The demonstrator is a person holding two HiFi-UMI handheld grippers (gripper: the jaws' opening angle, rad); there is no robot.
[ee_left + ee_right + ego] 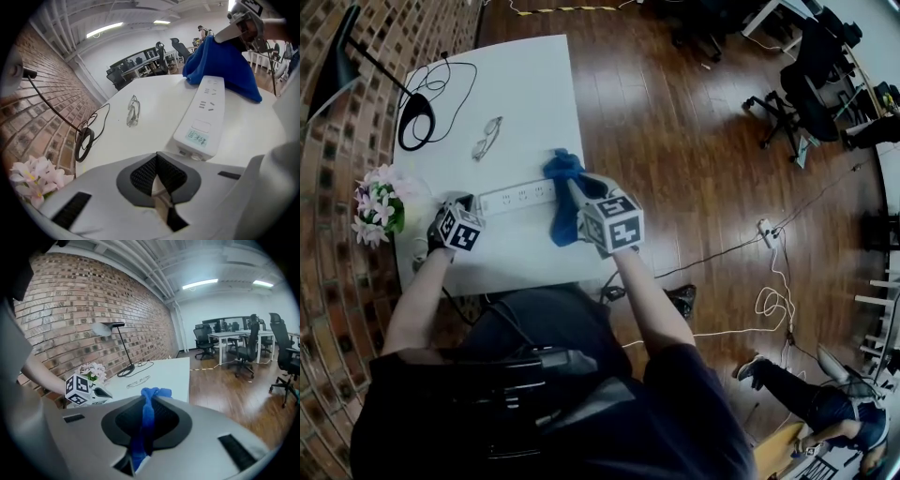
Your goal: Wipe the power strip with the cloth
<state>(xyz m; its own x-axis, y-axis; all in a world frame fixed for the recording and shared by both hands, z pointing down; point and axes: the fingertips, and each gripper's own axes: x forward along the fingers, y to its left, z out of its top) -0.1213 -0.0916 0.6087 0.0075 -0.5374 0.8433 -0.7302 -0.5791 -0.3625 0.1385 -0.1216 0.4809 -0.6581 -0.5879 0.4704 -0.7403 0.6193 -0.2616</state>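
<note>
A long white power strip (517,196) (204,117) lies across the white table (525,84). My left gripper (472,202) (159,187) sits at the strip's left end, jaws shut, and I see nothing clearly caught between them. The blue cloth (563,202) (225,61) (149,399) is pinched in my right gripper (577,189) (145,427) (236,26). It is lifted and hangs over the strip's right end. The strip itself does not show in the right gripper view.
A pair of glasses (487,138) (132,111) lies behind the strip. A black lamp base with coiled cord (416,122) (84,140) stands at the far left, pink flowers (377,202) at the left edge. Office chairs (787,103) and a floor cable (769,281) lie to the right.
</note>
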